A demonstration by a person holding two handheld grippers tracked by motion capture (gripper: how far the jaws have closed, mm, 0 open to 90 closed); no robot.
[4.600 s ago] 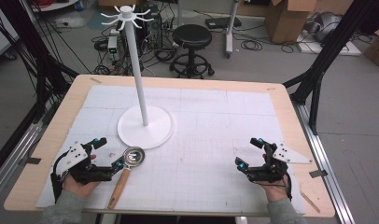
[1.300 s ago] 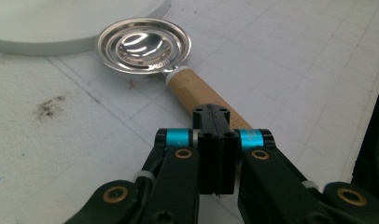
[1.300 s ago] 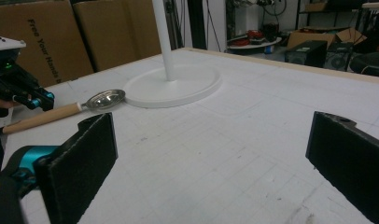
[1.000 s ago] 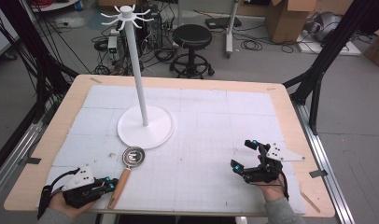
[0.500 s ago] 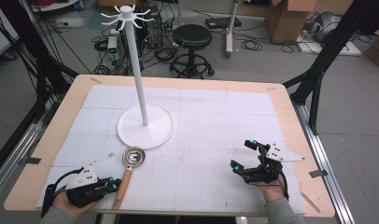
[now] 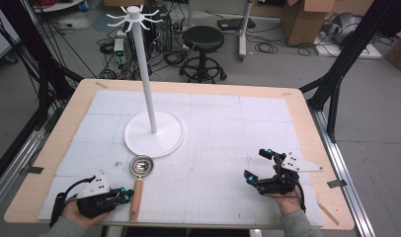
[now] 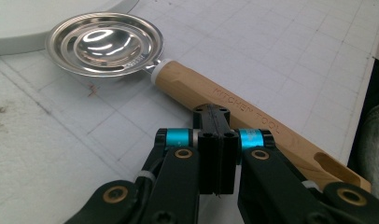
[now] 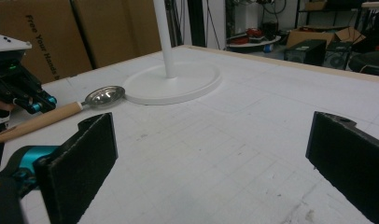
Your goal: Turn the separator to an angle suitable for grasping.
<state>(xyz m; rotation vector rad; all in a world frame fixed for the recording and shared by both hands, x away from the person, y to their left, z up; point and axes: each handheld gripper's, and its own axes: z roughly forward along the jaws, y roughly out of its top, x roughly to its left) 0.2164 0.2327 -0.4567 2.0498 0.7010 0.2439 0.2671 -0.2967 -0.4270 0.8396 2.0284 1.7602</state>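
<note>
A metal skimmer spoon (image 6: pixel 140 165) with a long wooden handle (image 6: pixel 136 200) lies on the white mat, its bowl just in front of the stand's base. My left gripper (image 6: pixel 125 195) lies low at the front left. Its jaws are shut pad to pad with nothing between them. In the left gripper view its fingertips (image 7: pixel 211 112) sit right against the side of the handle (image 7: pixel 253 119), which is marked "KITCHEN TOOL". My right gripper (image 6: pixel 256 164) rests at the front right, open and empty. Its pads (image 8: pixel 80 158) stand wide apart in the right gripper view.
A tall white stand (image 6: pixel 153 133) with a round base and hooks at the top rises on the left half of the mat. The wooden table edge (image 6: pixel 188 224) runs close in front of both hands. A stool, boxes and cables lie on the floor beyond.
My left gripper has come back from beside the spoon bowl to the front edge, and edged right against the handle. The handle's near end has swung slightly right. The right gripper has held still.
</note>
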